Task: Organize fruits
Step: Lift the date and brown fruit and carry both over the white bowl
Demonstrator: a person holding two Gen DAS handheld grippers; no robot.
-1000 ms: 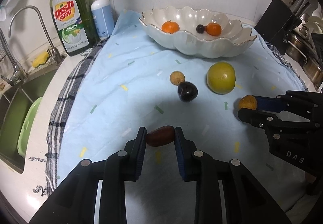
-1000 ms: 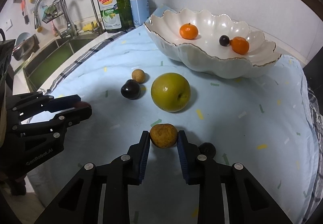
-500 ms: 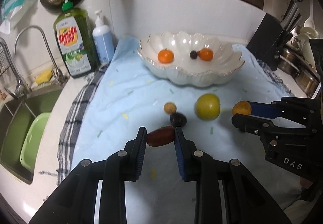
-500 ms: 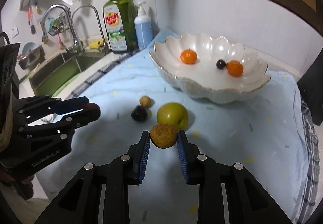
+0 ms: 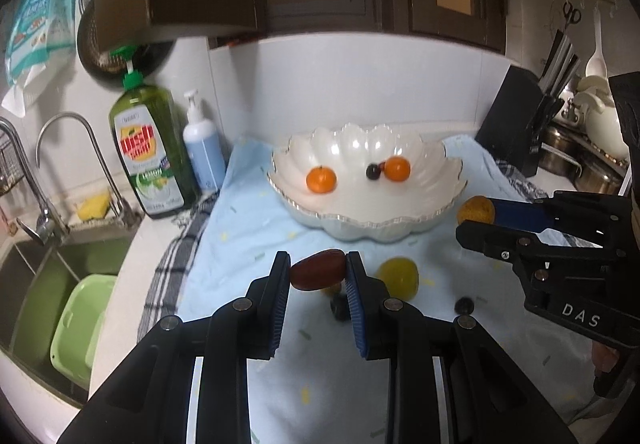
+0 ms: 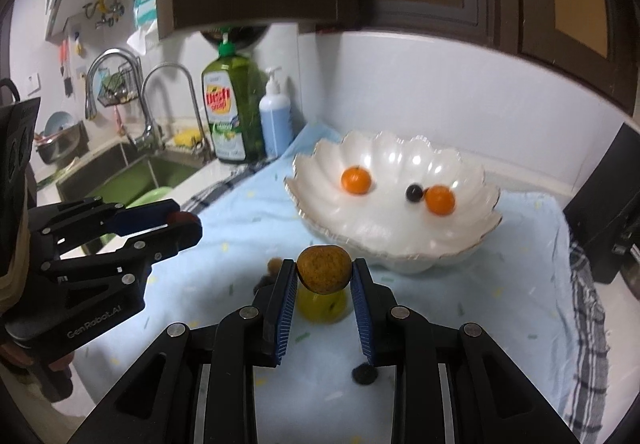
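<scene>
Both grippers have lifted their fruit off the cloth and now carry it toward the bowl.

The left gripper [image 5: 318,274] fingers stay clenched on a reddish-brown fruit [image 5: 318,274], the right gripper [image 6: 324,276] fingers on a rough tan fruit [image 6: 324,269], both raised just short of the scalloped white bowl [image 6: 384,244], which holds two oranges and a dark berry. On the surface remain a yellow-green fruit [image 5: 398,278] and small dark ones below the fingers. Judged from here, the bowl's high near rim must be cleared.

Left gripper [image 5: 319,276] clamps a reddish-brown fruit [image 5: 318,274] above the blue cloth [image 5: 240,228]. Right gripper [image 5: 476,217] grips a tan fruit [image 5: 475,209] beside the white bowl's [image 5: 360,228] right rim.
</scene>
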